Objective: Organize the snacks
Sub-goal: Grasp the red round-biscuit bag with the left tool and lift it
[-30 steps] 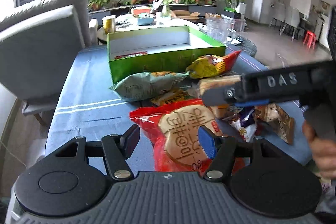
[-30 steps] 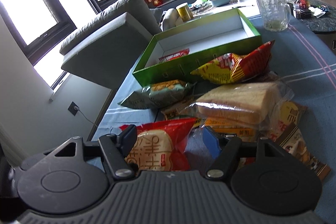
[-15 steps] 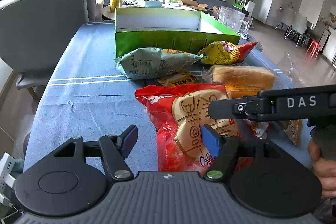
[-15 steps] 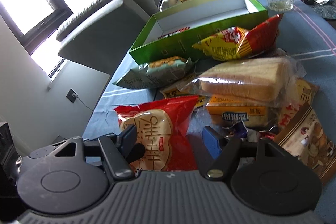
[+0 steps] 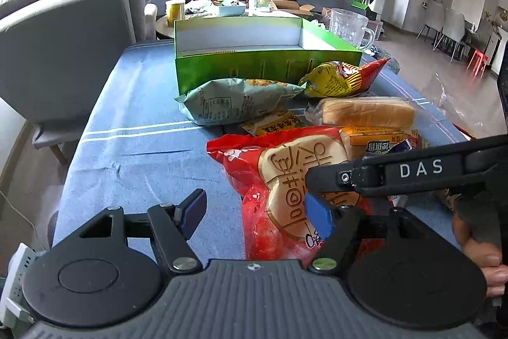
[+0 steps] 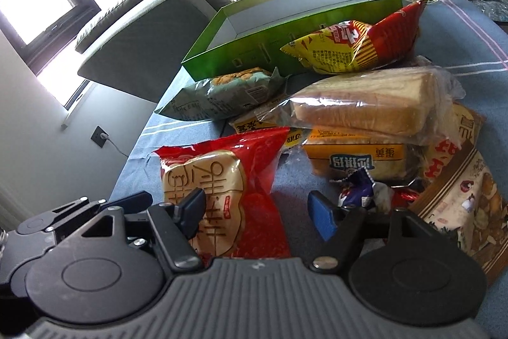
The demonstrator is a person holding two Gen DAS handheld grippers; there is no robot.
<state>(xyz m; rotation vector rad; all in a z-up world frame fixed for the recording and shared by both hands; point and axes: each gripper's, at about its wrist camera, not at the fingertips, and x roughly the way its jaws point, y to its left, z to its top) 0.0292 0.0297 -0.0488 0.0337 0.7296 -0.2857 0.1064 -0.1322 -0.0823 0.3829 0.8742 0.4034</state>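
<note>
Grey chair [image 5: 63,53]: padded fabric, slab-shaped, at the table's left edge.
Tablecloth [image 5: 133,154]: blue woven cloth with thin white stripes.
Left gripper [image 5: 254,213]: black plastic arms, blue pads, spread wide; right pad over the red bag, nothing pinched.
Green box [image 5: 270,65]: glossy cardboard, shallow rectangle, white inside, at the far end.
Pale bag [image 5: 238,100]: puffed matte foil, just before the box.
Red bag [image 5: 285,180]: shiny crinkled plastic, round wafers printed on it, nearest the grippers.
Yellow bag [image 5: 339,78]: creased foil, against the box.
Bread [image 5: 365,113]: soft loaf in clear film.
Right gripper [image 6: 255,213]: jaws spread, left pad over the red bag, nothing gripped.
</note>
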